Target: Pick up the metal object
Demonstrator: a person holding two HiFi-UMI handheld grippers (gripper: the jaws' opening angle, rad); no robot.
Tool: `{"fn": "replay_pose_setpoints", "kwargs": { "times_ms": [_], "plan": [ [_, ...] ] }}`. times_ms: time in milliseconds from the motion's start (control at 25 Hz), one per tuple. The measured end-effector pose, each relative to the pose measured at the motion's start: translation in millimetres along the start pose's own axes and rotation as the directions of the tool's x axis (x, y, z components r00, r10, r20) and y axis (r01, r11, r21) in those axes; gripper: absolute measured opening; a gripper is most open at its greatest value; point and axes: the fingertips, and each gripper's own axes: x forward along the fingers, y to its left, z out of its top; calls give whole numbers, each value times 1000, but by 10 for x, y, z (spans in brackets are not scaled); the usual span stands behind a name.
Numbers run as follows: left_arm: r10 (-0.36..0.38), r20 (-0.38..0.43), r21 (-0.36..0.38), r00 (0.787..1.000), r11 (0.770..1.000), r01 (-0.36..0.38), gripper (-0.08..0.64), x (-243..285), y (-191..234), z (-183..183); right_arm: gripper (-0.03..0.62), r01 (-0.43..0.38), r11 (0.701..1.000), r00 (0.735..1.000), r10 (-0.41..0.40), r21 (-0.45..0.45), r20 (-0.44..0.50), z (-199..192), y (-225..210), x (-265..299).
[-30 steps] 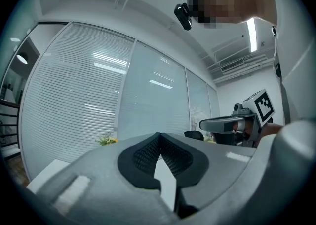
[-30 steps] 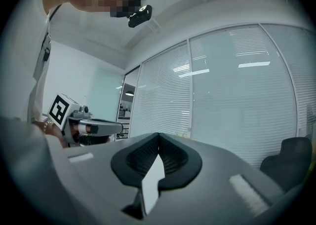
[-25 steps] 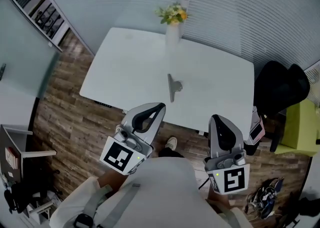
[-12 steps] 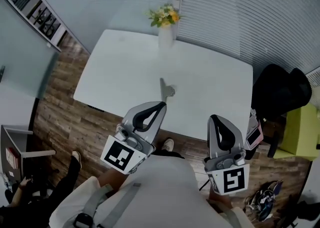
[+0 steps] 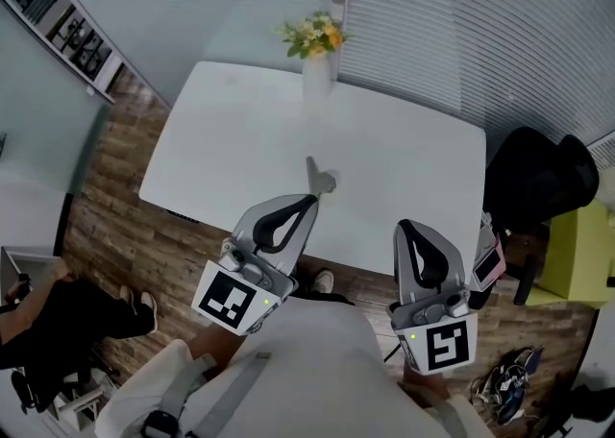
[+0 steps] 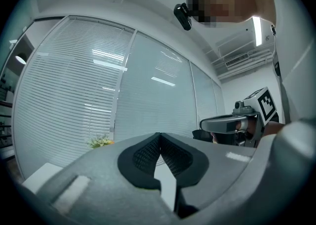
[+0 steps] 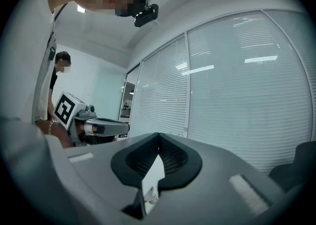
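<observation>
The metal object [image 5: 318, 177], a flat grey piece with a long narrow end, lies on the white table [image 5: 413, 167] near its front edge. In the head view my left gripper [image 5: 309, 201] hovers just short of it, tips pointing at it from the near side, jaws shut and empty. My right gripper [image 5: 405, 227] hangs over the table's front edge to the right, shut with nothing in it. In the left gripper view the dark pads [image 6: 148, 152] meet at the tip. In the right gripper view the pads [image 7: 170, 157] meet too.
A vase of yellow flowers [image 5: 314, 47] stands at the table's far edge. A black chair [image 5: 538, 177] and a yellow-green seat [image 5: 581, 244] are on the right. A person in dark clothes [image 5: 58, 321] crouches on the wooden floor at left. Blinds cover the windows behind.
The table and metal object have shifted left and slightly up in the head view. A person in dark clothes has come in at the lower left. Both grippers stay shut in the same place.
</observation>
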Motion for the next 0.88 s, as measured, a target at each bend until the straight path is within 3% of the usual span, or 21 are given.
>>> {"fn": "replay_pose_setpoints", "kwargs": {
  "times_ms": [520, 880],
  "plan": [
    [-15, -9, -10, 1000, 1000, 15, -2, -35, 716, 1, 3, 23, 1000, 1000, -23, -3, 2, 136, 195, 671],
    [-17, -5, -28, 1000, 999, 17, -2, 17, 958, -34, 5, 33, 999, 999, -33, -4, -27, 50, 160, 910]
  ]
}}
